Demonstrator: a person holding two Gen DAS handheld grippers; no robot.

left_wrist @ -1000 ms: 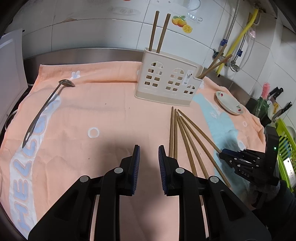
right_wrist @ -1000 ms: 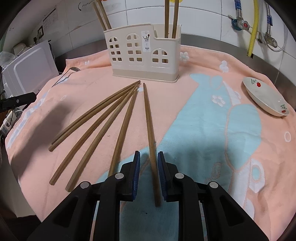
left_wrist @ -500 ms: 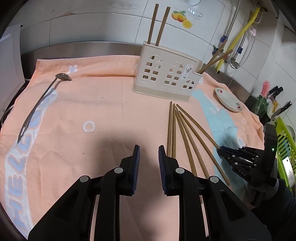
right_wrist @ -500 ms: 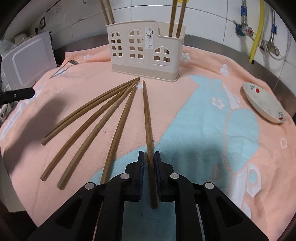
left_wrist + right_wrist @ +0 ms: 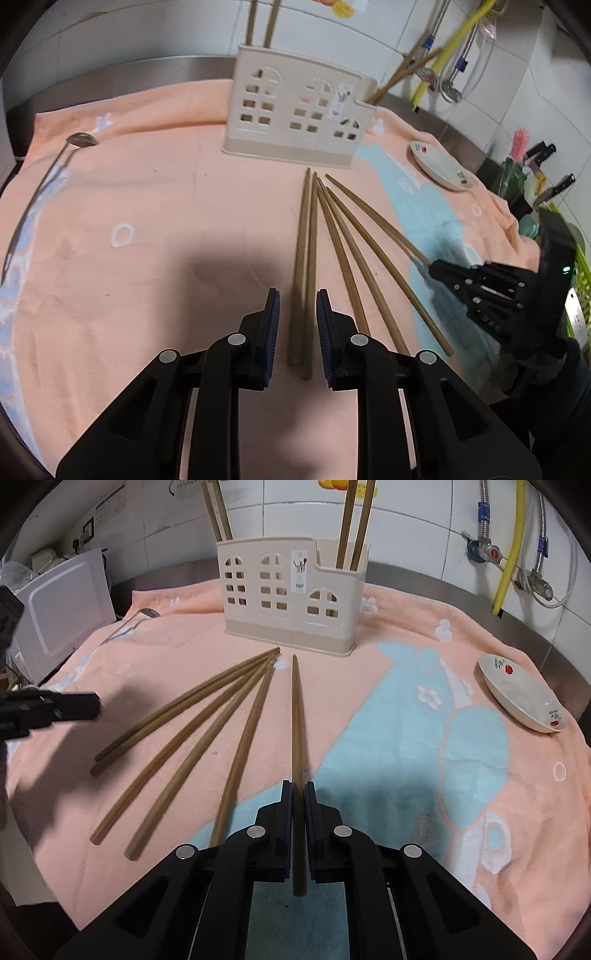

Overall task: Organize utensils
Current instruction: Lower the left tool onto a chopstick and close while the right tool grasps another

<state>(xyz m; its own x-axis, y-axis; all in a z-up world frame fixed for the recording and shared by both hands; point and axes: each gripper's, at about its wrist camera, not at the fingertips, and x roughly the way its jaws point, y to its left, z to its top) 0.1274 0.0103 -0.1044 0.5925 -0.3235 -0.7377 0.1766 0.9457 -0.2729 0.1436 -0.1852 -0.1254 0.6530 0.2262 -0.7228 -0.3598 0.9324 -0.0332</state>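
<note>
My left gripper (image 5: pixel 297 325) is hanging low over the peach-and-blue towel (image 5: pixel 155 206), its blue-padded jaws standing apart with the near ends of two brown wooden chopsticks (image 5: pixel 306 266) lying between them — the pads are not pressing on either. Three more chopsticks (image 5: pixel 364 254) are fanning out to the right. My right gripper (image 5: pixel 430 266) is pinching the outermost one. Behind, the cream plastic utensil holder (image 5: pixel 295 114) is standing upright — a metal spoon (image 5: pixel 40 181) is lying far left, a white saucer (image 5: pixel 437 168) at right.

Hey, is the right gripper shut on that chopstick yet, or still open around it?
Shut on it. The right gripper has just been closing, and its pads now press both sides of the rightmost chopstick lying on the towel.
</note>
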